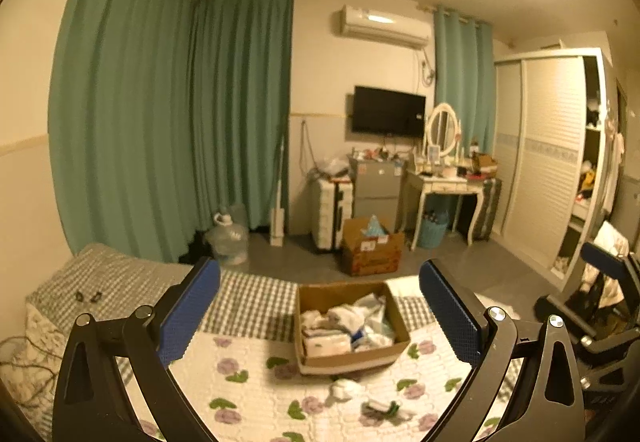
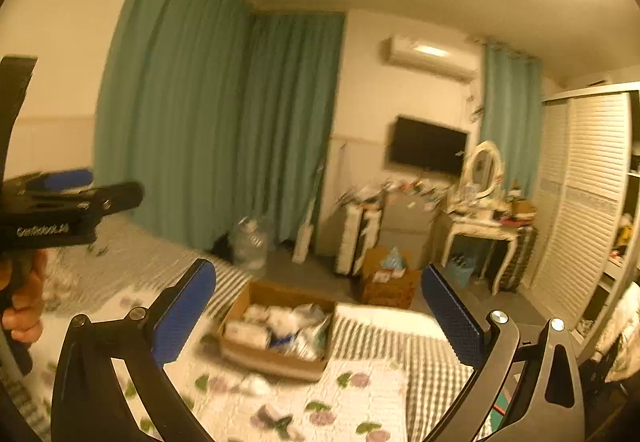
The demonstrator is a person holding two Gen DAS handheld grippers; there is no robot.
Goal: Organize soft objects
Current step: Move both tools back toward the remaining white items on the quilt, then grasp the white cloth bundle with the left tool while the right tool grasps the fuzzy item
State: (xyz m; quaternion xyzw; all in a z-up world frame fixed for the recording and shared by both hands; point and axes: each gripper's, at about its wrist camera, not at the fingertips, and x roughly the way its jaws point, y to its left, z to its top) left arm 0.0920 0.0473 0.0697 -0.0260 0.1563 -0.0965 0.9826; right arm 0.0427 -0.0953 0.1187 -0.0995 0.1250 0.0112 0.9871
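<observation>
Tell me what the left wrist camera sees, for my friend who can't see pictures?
An open brown cardboard box full of white soft cloths sits on a floral quilted bed, framed by the wide-open, empty left gripper with blue pads. Two small crumpled cloths, a white one and a darker one, lie on the quilt before the box; green curtains hang behind.

A lived-in home bedroom. A quilted bed [image 1: 248, 394] fills the foreground; beyond its foot stand a cluttered dressing table [image 1: 444, 183] with an oval mirror [image 1: 442, 127], a wall TV [image 1: 388, 109] above, wardrobe [image 1: 552, 161] right, green curtains [image 1: 160, 121] left.
</observation>
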